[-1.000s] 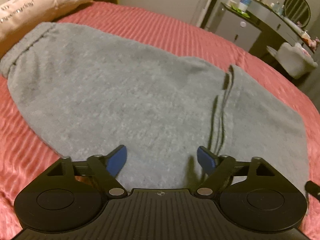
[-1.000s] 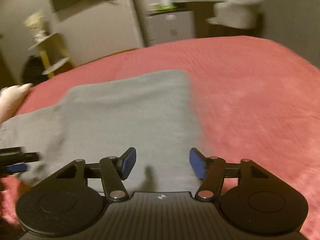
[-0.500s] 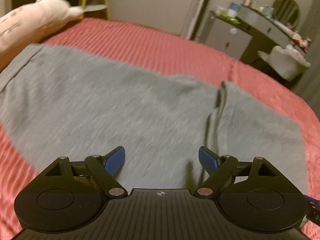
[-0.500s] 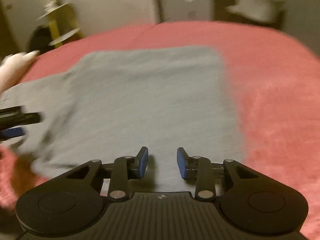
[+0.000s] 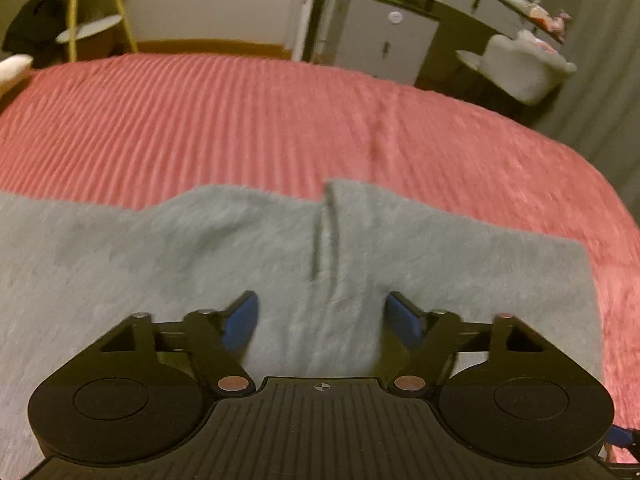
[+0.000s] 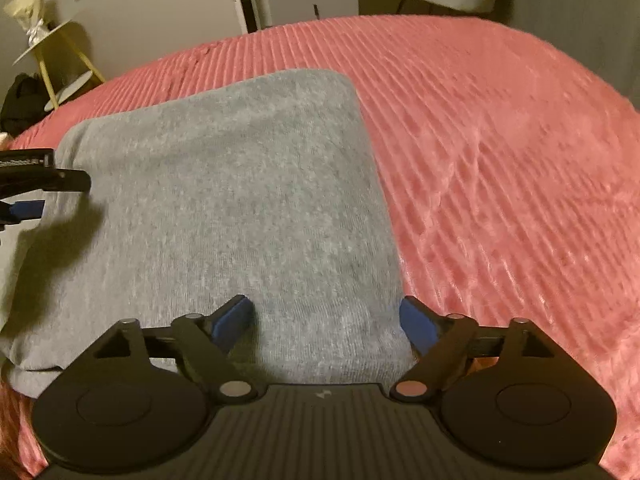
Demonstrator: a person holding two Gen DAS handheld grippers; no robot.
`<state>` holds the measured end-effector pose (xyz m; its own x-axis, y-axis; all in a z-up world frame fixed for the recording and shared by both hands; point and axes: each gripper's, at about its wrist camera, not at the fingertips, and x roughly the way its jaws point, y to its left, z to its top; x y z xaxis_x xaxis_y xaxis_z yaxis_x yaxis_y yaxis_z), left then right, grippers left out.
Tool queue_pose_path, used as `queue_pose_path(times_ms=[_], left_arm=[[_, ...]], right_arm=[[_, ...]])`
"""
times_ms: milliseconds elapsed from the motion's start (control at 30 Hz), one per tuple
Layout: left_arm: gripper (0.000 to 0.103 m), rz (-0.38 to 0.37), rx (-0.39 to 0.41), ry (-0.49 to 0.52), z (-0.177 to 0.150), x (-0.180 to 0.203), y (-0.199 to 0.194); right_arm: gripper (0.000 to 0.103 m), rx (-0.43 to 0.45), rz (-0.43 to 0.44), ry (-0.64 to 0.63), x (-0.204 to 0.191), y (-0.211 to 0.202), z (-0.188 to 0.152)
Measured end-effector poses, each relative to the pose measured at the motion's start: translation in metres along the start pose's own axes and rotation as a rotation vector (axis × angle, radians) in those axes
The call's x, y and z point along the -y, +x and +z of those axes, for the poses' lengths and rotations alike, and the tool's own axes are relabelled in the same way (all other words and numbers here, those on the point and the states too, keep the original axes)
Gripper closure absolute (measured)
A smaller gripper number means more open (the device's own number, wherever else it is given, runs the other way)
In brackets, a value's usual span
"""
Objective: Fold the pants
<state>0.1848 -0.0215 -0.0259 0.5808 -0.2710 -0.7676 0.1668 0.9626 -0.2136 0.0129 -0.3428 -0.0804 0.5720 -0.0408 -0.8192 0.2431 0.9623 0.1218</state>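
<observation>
Grey pants (image 5: 160,264) lie flat on a pink ribbed bedspread (image 5: 200,120), with a raised fold ridge (image 5: 329,232) running toward me. My left gripper (image 5: 322,320) hovers low over the cloth. Its jaws are closing with the ridge's near end between the blue pads, which do not press on it. In the right wrist view the folded pants (image 6: 224,184) end in a straight right edge. My right gripper (image 6: 325,322) is over the near right corner. Its jaws are opening and its right pad (image 6: 418,326) sits at that edge. The left gripper (image 6: 28,184) shows at the far left.
Pink bedspread (image 6: 500,160) spreads wide to the right of the pants. Beyond the bed stand a yellow side stand (image 5: 92,28), a grey cabinet (image 5: 380,36) and a white chair (image 5: 524,68). A pale plush (image 5: 12,68) peeks in at the left.
The left gripper slid right along the pants to the fold ridge and its jaws narrowed. The right gripper's jaws narrowed, then spread wide, as it dropped toward the pants' right edge.
</observation>
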Motion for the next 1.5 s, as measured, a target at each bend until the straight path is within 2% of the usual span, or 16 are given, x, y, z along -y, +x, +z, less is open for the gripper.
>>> queue_pose_path(times_ms=[33,100,133,267,400,467,533,600,667,700,733,800,867,1133,1267,1500], left_arm=[[0.050,-0.013,0.003,0.008,0.002,0.003,0.000],[0.059,0.000,0.013,0.024,0.003,0.010,0.000],[0.071,-0.004,0.019,0.036,0.003,0.013,-0.001],[0.081,0.035,0.078,0.119,0.000,0.025,-0.014],[0.084,0.083,0.214,0.230,-0.007,0.041,-0.039],[0.079,0.195,0.277,0.291,-0.011,0.045,-0.042],[0.063,0.344,0.252,0.315,-0.010,0.037,-0.032],[0.057,0.313,0.160,0.286,-0.010,0.018,-0.027],[0.044,0.292,0.133,0.254,-0.019,0.003,-0.032],[0.031,0.309,0.130,0.256,-0.025,-0.002,-0.035],[0.027,0.330,0.127,0.264,-0.031,-0.007,-0.038],[0.026,0.355,0.107,0.269,-0.042,-0.015,-0.042],[0.019,0.357,0.071,0.238,-0.052,-0.028,-0.047],[0.013,0.324,0.029,-0.063,-0.087,-0.078,-0.076],[0.010,0.364,0.038,-0.117,-0.090,-0.087,-0.078],[0.009,0.357,0.025,-0.153,-0.090,-0.092,-0.078]], right_arm=[[0.016,-0.007,0.012,0.016,0.003,0.002,0.001],[0.014,-0.023,0.039,0.048,0.008,0.006,0.001],[0.013,-0.030,0.056,0.064,0.011,0.008,0.001],[0.012,-0.035,0.065,0.064,0.009,0.008,0.002],[0.011,-0.036,0.066,0.062,0.010,0.007,0.001],[0.011,-0.037,0.066,0.062,0.010,0.007,0.000],[0.011,-0.039,0.061,0.056,0.008,0.007,0.000],[0.011,-0.041,0.057,0.052,0.008,0.007,0.001],[0.011,-0.042,0.055,0.049,0.008,0.006,0.001],[0.011,-0.042,0.054,0.048,0.008,0.006,0.001],[0.011,-0.042,0.053,0.046,0.008,0.007,0.001],[0.011,-0.044,0.052,0.045,0.008,0.008,0.002],[0.011,-0.046,0.050,0.040,0.008,0.008,0.003],[0.010,-0.044,0.025,0.016,0.003,0.007,0.003],[0.008,-0.041,-0.003,-0.010,-0.004,0.004,0.003],[0.005,-0.050,-0.030,-0.020,-0.010,0.002,0.002]])
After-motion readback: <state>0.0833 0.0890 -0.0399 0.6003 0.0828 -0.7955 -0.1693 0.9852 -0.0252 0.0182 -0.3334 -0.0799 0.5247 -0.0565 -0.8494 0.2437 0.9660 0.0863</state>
